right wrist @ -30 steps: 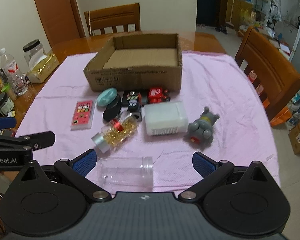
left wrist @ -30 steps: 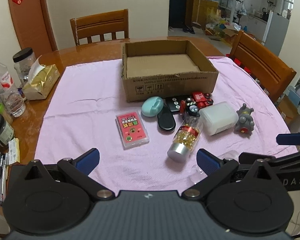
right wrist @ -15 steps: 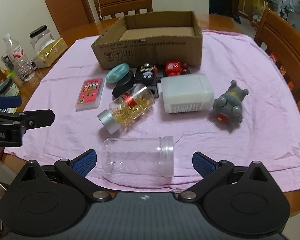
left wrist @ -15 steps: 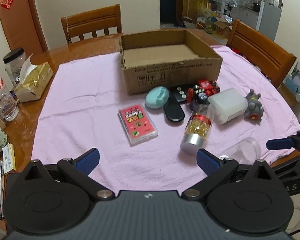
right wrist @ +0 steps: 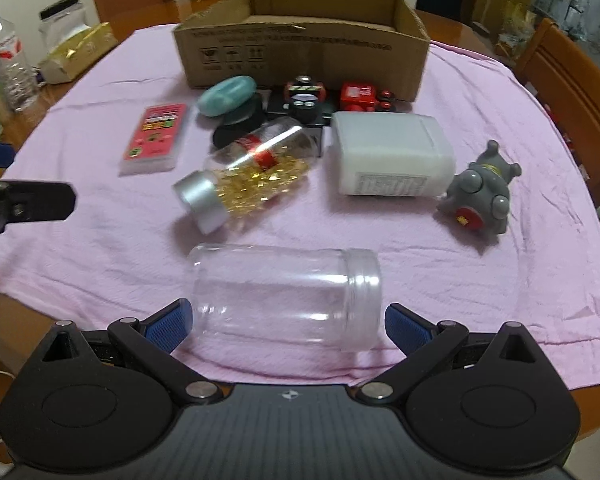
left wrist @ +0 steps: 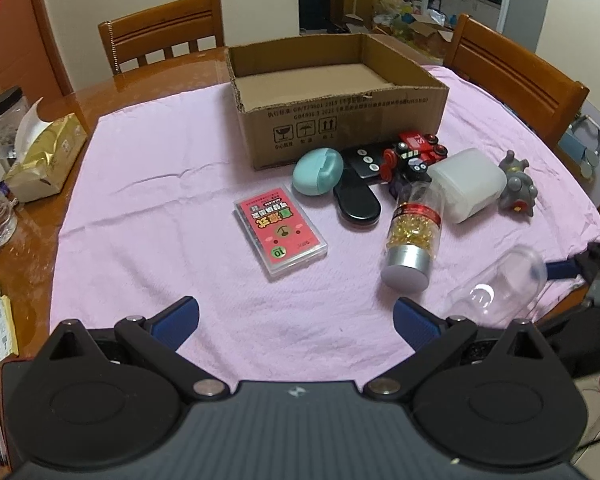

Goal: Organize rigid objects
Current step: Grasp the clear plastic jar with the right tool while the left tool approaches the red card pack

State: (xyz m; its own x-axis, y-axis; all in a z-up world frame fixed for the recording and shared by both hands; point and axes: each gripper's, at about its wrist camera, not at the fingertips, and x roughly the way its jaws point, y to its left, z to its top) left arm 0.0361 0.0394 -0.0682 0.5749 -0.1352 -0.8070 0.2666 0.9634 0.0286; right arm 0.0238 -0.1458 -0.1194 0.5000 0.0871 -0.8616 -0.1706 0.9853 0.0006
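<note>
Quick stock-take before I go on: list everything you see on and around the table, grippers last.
cardboard box: 1, brown, back centre, nothing visible inside
clear jar: 1, transparent, on its side, nearest the right gripper
capsule bottle: 1, gold contents, silver cap, lying down
white container: 1, on its side
grey toy: 1, far right
card box: 1, pink
teal case: 1, before the box
black remotes: 2
toy train: 1, red and black
pink cloth: 1, covers table
tissue pack: 1, gold, left edge
left gripper: open
right gripper: open

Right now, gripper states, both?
Left gripper: open, holding nothing.
Right gripper: open, straddling the clear jar, not gripping it.
</note>
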